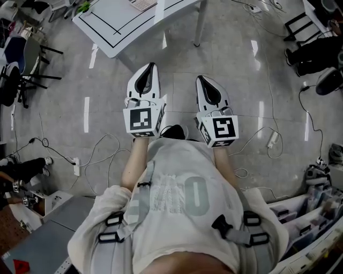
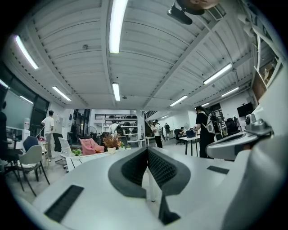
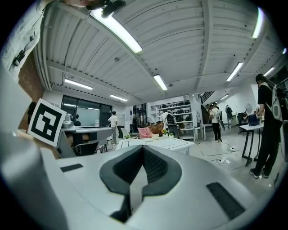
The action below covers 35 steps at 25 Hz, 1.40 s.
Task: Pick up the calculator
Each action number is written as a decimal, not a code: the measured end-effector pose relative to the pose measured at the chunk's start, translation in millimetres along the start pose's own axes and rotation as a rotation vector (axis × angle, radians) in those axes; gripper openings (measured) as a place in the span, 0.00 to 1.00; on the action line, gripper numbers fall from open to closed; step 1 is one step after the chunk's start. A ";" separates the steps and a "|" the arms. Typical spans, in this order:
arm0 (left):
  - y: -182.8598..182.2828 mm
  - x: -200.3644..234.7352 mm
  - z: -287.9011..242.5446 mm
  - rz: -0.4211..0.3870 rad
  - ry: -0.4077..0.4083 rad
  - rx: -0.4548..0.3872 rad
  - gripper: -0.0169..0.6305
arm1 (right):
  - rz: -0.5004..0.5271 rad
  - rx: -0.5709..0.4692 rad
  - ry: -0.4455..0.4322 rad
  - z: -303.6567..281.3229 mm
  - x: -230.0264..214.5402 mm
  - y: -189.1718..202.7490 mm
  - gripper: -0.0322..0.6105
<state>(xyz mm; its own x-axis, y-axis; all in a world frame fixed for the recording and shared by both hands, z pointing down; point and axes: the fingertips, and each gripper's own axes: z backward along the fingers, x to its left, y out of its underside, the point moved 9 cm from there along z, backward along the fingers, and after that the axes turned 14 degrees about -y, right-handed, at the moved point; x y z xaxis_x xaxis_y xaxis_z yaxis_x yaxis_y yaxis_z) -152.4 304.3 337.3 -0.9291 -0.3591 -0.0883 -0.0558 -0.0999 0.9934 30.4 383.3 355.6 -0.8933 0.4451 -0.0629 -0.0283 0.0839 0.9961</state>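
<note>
You held both tools level in front of you, above the grey tiled floor [image 1: 177, 59]. The left white two-jaw tool [image 1: 149, 67] had its jaws together on nothing, and so did the right white two-jaw tool [image 1: 201, 79]. Ahead and to the left, well apart from both tips, stood the white desk with black line markings [image 1: 115, 32]. A pale gridded flat thing [image 1: 143, 4] on its far part was probably the calculator, but the frame edge cut it off, so its long axis was unclear. Your left tool was nearer.
</note>
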 end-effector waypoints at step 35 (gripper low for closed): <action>-32.1 0.3 -27.0 -0.005 -0.025 -0.125 0.06 | 0.014 -0.040 0.023 1.9 -31.3 -9.7 0.06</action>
<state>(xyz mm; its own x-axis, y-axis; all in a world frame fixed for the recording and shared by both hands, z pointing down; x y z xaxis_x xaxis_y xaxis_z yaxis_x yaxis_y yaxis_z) -141.0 282.3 303.5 -0.9379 -0.3351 -0.0895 -0.0157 -0.2167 0.9761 59.4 370.3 347.7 -0.9039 0.4250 -0.0483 -0.0335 0.0423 0.9985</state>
